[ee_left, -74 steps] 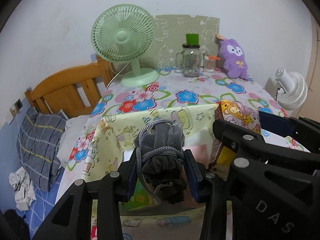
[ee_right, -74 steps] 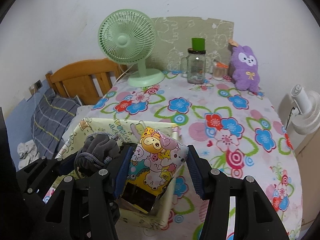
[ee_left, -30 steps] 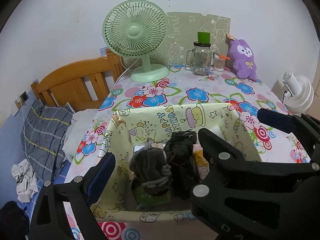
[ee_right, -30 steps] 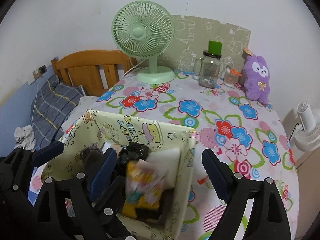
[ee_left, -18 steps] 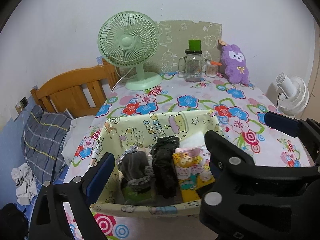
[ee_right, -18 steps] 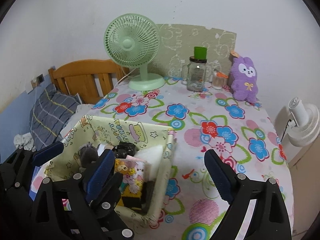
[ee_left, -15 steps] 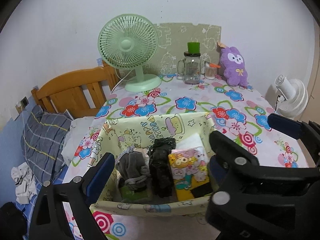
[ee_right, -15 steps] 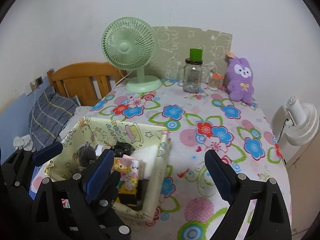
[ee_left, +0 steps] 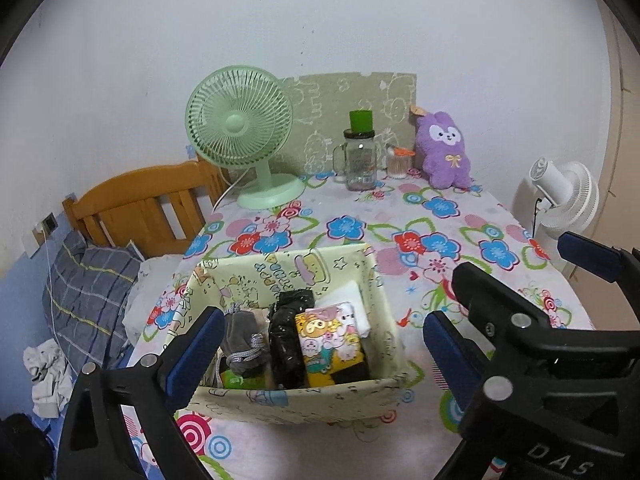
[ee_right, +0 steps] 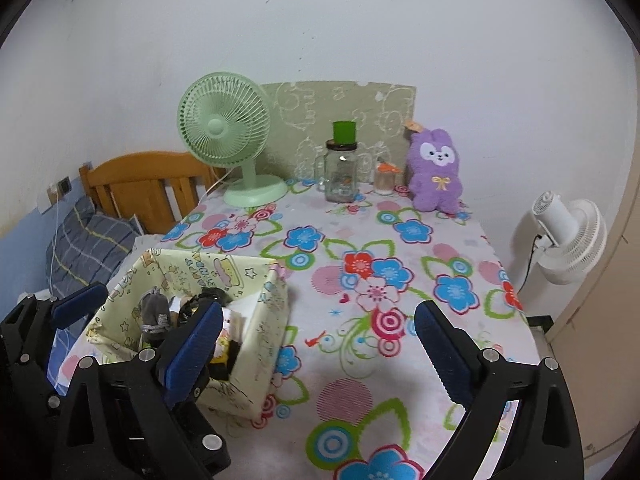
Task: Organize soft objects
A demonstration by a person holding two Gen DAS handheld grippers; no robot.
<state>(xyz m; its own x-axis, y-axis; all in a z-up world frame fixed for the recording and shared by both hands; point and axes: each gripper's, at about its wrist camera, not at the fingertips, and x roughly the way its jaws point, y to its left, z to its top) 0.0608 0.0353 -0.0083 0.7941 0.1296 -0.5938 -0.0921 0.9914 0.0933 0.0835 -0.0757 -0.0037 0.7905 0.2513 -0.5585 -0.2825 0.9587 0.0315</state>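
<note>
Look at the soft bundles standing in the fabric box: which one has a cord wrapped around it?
The grey pouch at the box's left end: a grey cord loops it. The black bundle and the cartoon-print packet beside it have none.

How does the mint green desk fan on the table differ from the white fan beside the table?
The mint green desk fan stands on the flowered tablecloth; the white fan stands off the table, to its right. The green fan faces the camera; the white one faces away, showing its motor housing. Both have round wire grilles.
</note>
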